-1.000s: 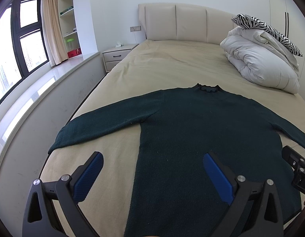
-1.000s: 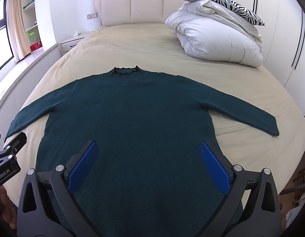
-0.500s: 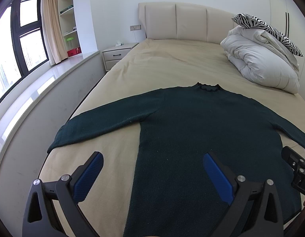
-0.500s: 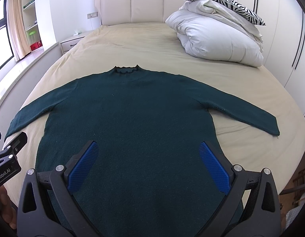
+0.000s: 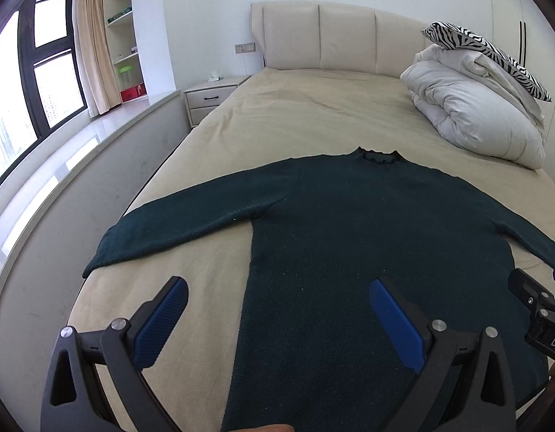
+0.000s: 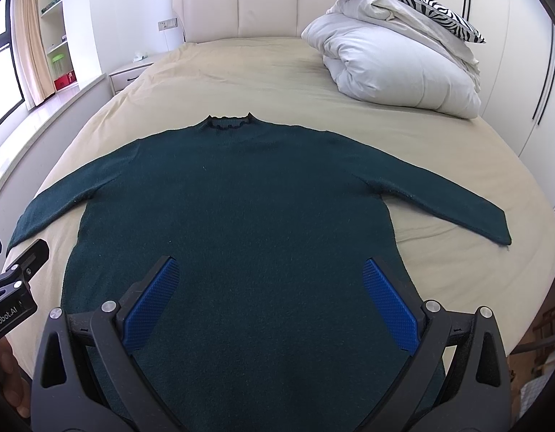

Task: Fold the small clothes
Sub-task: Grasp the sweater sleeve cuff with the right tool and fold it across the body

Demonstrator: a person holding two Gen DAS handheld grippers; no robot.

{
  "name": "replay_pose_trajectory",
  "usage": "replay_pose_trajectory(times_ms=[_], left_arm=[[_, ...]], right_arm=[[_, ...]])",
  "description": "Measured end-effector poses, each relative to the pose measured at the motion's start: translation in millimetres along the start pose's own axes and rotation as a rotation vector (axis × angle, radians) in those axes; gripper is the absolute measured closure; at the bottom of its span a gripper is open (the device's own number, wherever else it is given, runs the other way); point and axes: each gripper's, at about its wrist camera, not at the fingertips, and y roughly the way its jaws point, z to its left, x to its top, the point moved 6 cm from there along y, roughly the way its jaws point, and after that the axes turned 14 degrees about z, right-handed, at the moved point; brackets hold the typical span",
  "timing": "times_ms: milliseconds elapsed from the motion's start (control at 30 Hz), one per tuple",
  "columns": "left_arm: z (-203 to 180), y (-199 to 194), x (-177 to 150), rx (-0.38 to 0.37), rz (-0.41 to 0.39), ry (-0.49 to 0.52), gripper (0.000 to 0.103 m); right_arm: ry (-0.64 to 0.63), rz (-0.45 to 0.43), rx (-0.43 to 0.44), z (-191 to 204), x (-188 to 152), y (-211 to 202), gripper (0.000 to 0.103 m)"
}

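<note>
Nothing is shifting since a second ago: I am hovering both tools, left tool (image 5: pixel 277 298) and right tool (image 6: pixel 268 273), wide and empty near the bed's (image 6: pixel 457 280) foot edge. Pinching the sweater (image 6: pixel 241 198) unevenly is risking a skewed fold.

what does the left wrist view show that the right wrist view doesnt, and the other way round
Only the left wrist view shows the full window and the sill below it, and the left gripper itself, open above the sweater's left edge. Only the right wrist view shows the end of the right sleeve, the wardrobe doors, and the right gripper, open over the sweater's lower body. Both show the dark green sweater spread flat and unfolded on the bed, the white duvet under a zebra pillow, and the nightstand.
</note>
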Motion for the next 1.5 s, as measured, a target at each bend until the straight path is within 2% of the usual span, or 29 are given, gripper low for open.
replay_pose_trajectory(times_ms=[167, 200, 267, 367, 500, 567, 633, 700, 800, 900, 967, 1033, 1167, 1267, 1300, 1367, 1433, 1500], left_arm=[[-1.5, 3.1, -4.0, 0.002, 0.004, -0.001, 0.000], [-3.7, 9.4, -16.4, 0.004, 0.010, -0.001, 0.000], [-6.1, 13.2, -19.2, 0.003, 0.017, 0.001, 0.000], [-11.2, 21.5, -20.1, -0.003, 0.049, 0.001, 0.000], [-31.6, 39.1, -18.7, -0.068, 0.127, 0.028, 0.000], [-37.4, 45.6, -17.2, -0.095, 0.156, 0.034, 0.000], [-46.2, 58.0, -14.4, -0.168, 0.210, 0.025, 0.000], [-53.1, 68.3, -8.1, -0.243, 0.250, -0.005, 0.000], [-61.0, 77.4, -1.6, -0.272, 0.256, -0.015, 0.000], [-71.4, 87.0, 7.5, -0.317, 0.246, -0.021, 0.000], [-77.0, 92.6, 11.0, -0.327, 0.254, -0.025, 0.000], [-82.6, 98.5, 15.7, -0.314, 0.272, -0.015, 0.000], [-88.9, 103.4, 24.0, -0.337, 0.296, -0.020, 0.000], [-93.2, 106.3, 30.0, -0.371, 0.301, -0.020, 0.000], [-94.2, 110.3, 33.1, -0.381, 0.302, -0.016, 0.000], [-91.9, 114.0, 34.4, -0.404, 0.313, -0.023, 0.002], [-89.2, 120.3, 36.5, -0.444, 0.335, -0.042, 0.005], [-86.9, 126.4, 39.7, -0.485, 0.348, -0.060, 0.010]], right_arm=[[0.002, 0.009, 0.000, -3.5, 0.9, 3.8, 0.000], [0.003, 0.010, 0.000, -4.2, 1.1, 4.8, 0.000], [0.005, 0.015, 0.003, -6.0, 1.6, 7.2, 0.000], [0.020, 0.020, 0.012, -12.6, 4.7, 12.6, 0.000], [0.092, 0.007, 0.092, -44.5, 14.6, 24.3, 0.000], [0.167, 0.002, 0.146, -84.1, 22.5, 35.3, 0.000], [0.255, -0.004, 0.179, -130.0, 27.9, 45.9, 0.000], [0.396, 0.001, 0.197, -197.2, 30.7, 61.6, 0.000], [0.661, 0.024, 0.265, -310.4, 21.7, 90.6, 0.001], [0.905, 0.008, 0.361, -403.5, -0.4, 116.4, 0.018], [1.046, 0.005, 0.407, -451.5, -19.3, 133.3, 0.040], [1.150, -0.017, 0.429, -486.0, -34.6, 145.6, 0.044], [1.189, -0.086, 0.482, -512.7, -32.4, 155.6, 0.045], [1.193, -0.132, 0.508, -529.3, -16.9, 167.5, 0.047], [1.197, -0.149, 0.515, -534.2, -10.8, 171.7, 0.051], [1.201, -0.154, 0.489, -546.0, -3.3, 180.7, 0.084], [1.200, -0.142, 0.455, -556.4, 0.5, 190.0, 0.095], [1.162, -0.129, 0.400, -550.2, 10.1, 185.4, 0.096]])
